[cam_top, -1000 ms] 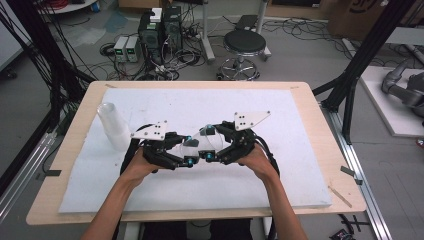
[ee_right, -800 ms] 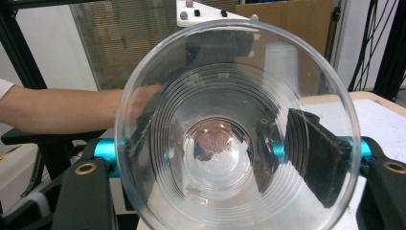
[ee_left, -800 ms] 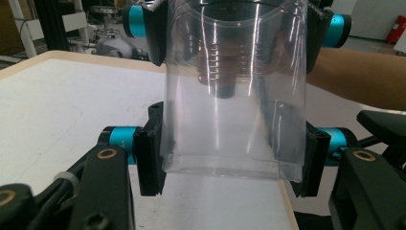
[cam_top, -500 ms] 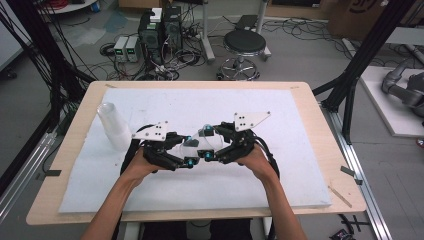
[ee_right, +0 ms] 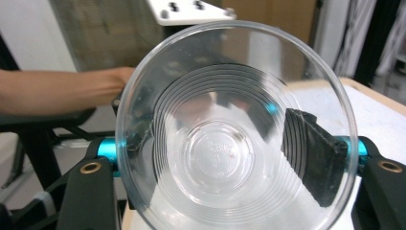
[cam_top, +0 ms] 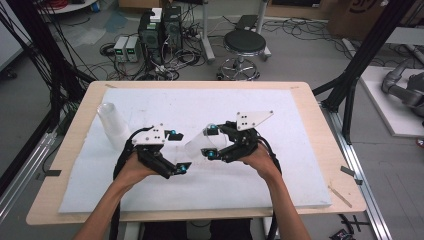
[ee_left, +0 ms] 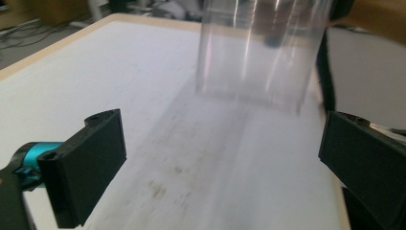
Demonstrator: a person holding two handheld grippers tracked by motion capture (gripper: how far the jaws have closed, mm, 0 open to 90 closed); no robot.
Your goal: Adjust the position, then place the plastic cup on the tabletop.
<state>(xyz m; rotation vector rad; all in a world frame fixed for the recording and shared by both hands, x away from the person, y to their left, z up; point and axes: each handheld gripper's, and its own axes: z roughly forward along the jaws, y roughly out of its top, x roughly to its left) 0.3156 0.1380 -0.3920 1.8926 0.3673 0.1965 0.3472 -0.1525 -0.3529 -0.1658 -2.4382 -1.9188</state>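
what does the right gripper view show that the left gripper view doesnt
Right gripper view: the inside of the clear cup, mouth toward the camera with its ringed bottom visible, clamped between the right tongs, with a forearm beyond it.

Left gripper view: the left tongs spread wide and empty above a scuffed stretch of the white mat, and the cup seen from outside, side-on and blurred.

Both share: the same clear cup, the white mat and the table's wooden edge.

Cup (cam_top: 202, 142) between both hand-held grippers, on table (cam_top: 300, 115)
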